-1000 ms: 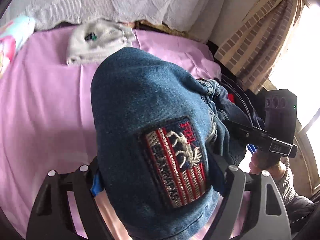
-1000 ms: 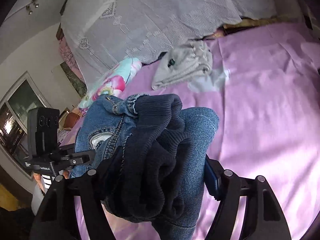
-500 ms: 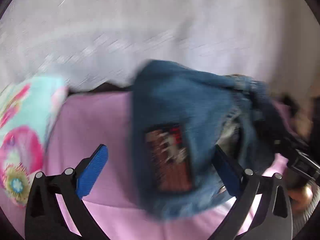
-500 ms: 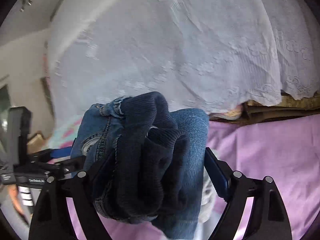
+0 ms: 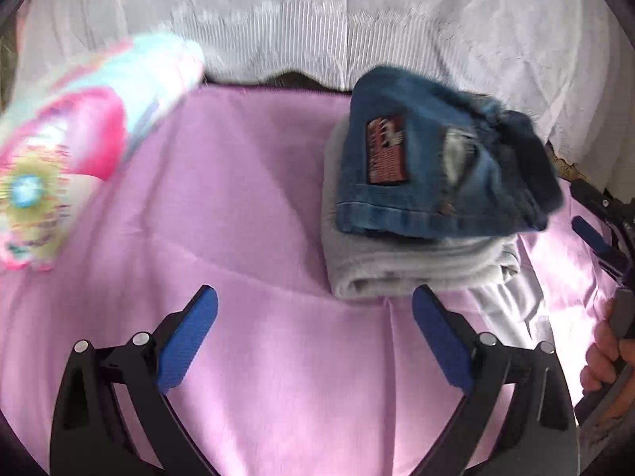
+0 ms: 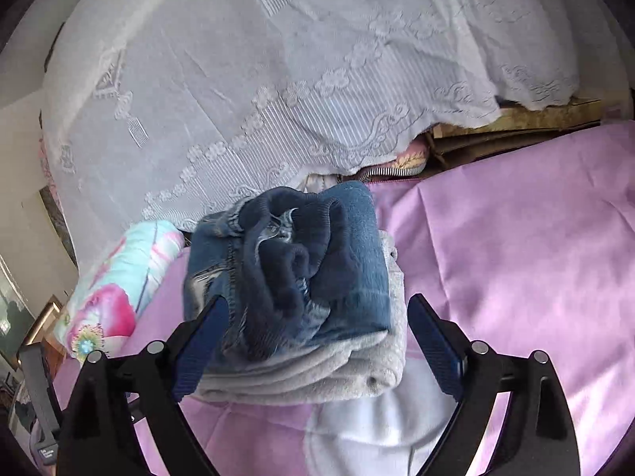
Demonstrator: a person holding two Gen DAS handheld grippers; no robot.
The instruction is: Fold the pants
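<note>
Jeans (image 5: 420, 166), folded into a thick denim bundle, are lying on top of a folded grey garment (image 5: 412, 269), and that stack of two is sitting on the pink sheet (image 5: 246, 206) of the bed, close to the white lace cloth (image 5: 357, 23) hanging behind it. Only the left wrist view is showing the red embroidered patch (image 5: 385, 150) on the denim and the stitched hem along the near edge; the right wrist view is showing the other end, where a dark ribbed knit waistband (image 6: 285, 261) is bunching out of the fold. One floral pillow (image 5: 79, 142), turquoise and pink, is lying on the sheet well apart from the stack, blurred in the left view and sharper in the right.

The left tool (image 5: 313, 317) is hanging over bare sheet just short of the stack, its two blue pads wide apart and gripping nothing. The right tool (image 6: 317, 321) is likewise spread, its pads flanking the near end of the stack without pressing it. At the left view's edge a hand (image 5: 603, 361) is gripping the right tool's handle.
</note>
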